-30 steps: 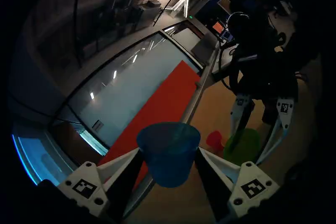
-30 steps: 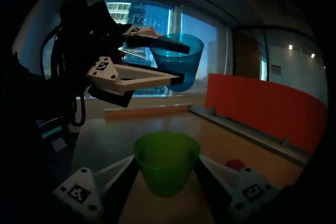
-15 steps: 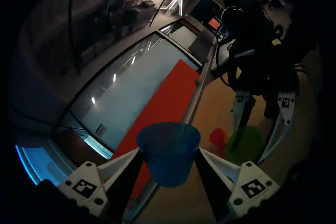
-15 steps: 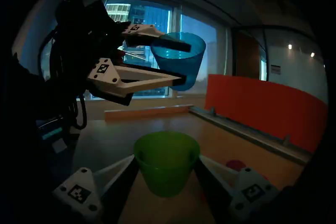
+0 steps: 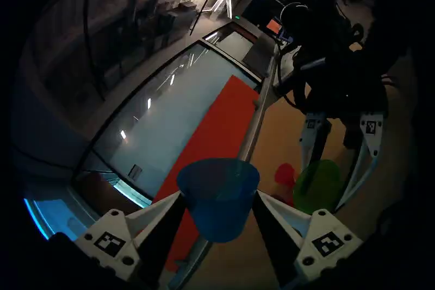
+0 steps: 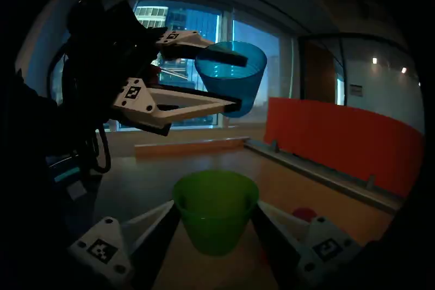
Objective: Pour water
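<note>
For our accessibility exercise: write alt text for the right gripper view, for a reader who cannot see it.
The right gripper clamps a green cup in the foreground. Higher up, the left gripper holds a blue cup against a window, over a wooden table.

blue cup [image 6: 230, 75]: translucent, raised | green cup [image 6: 216, 208]: upright, lower

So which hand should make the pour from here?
Left. The left gripper holds the blue cup raised higher than the green cup, which the right gripper holds upright lower down, ready to receive.
</note>
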